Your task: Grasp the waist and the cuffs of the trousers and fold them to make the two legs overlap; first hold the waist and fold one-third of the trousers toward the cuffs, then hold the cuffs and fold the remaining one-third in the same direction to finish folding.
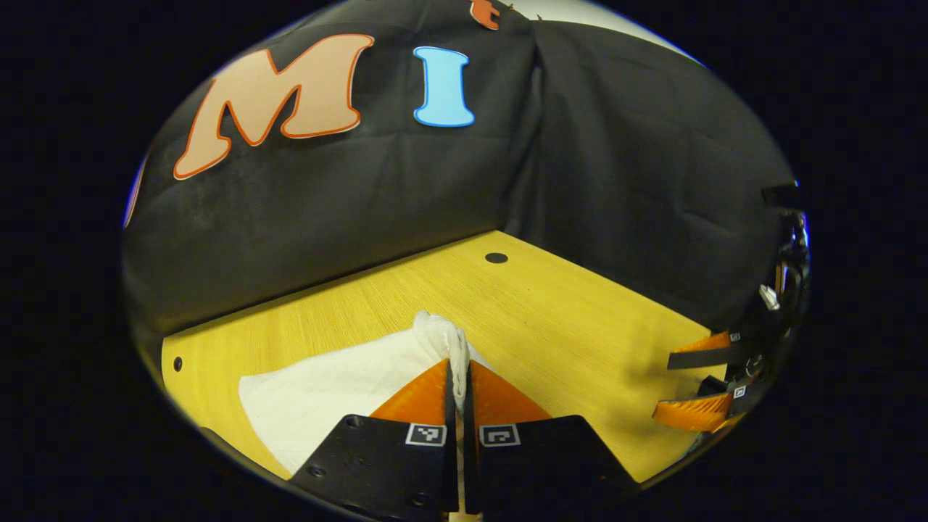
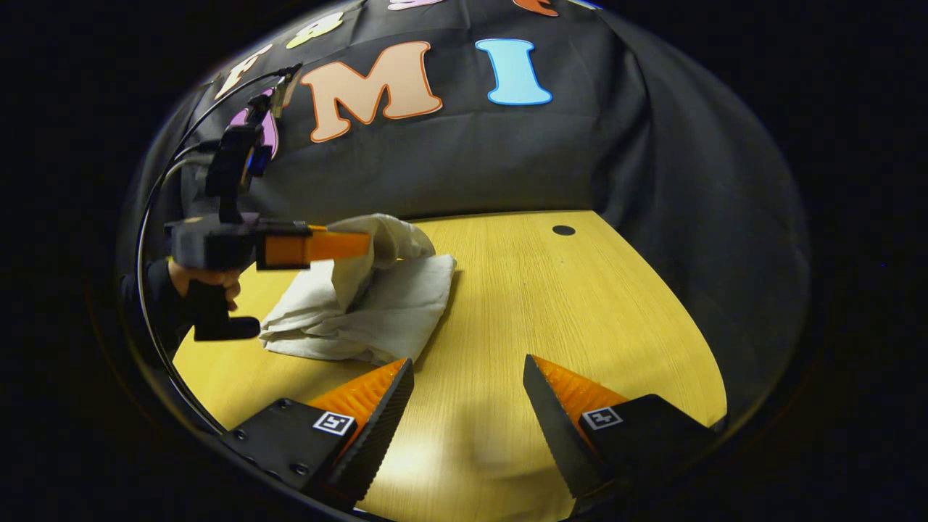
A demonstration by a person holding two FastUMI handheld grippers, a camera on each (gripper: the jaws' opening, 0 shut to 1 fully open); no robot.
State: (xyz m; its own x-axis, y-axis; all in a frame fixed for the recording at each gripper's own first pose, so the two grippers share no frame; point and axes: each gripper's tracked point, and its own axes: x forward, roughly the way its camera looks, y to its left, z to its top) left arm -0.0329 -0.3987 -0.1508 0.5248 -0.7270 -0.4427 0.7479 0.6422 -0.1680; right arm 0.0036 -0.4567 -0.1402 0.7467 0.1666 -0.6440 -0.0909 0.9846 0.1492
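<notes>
My left hand-held gripper (image 1: pixel 460 377) is pinching a bunched edge of the white trousers (image 2: pixel 377 304) lifted off the wooden counter (image 2: pixel 580 312), while my right hand-held gripper (image 2: pixel 467 395) hangs spread wide over bare wood.

Bare wooden tabletop (image 2: pixel 580 304) wide open ahead of right gripper (image 2: pixel 467 395), nothing between its 2 spread fingers. White trousers (image 2: pixel 377 304) heaped at left, left gripper (image 2: pixel 366 245) pinching raised fold above them, blocking that side. Booth wall closes off back.

One trousers (image 2: pixel 377 304), two tongs (image 1: pixel 459 377) (image 2: pixel 467 391)
</notes>
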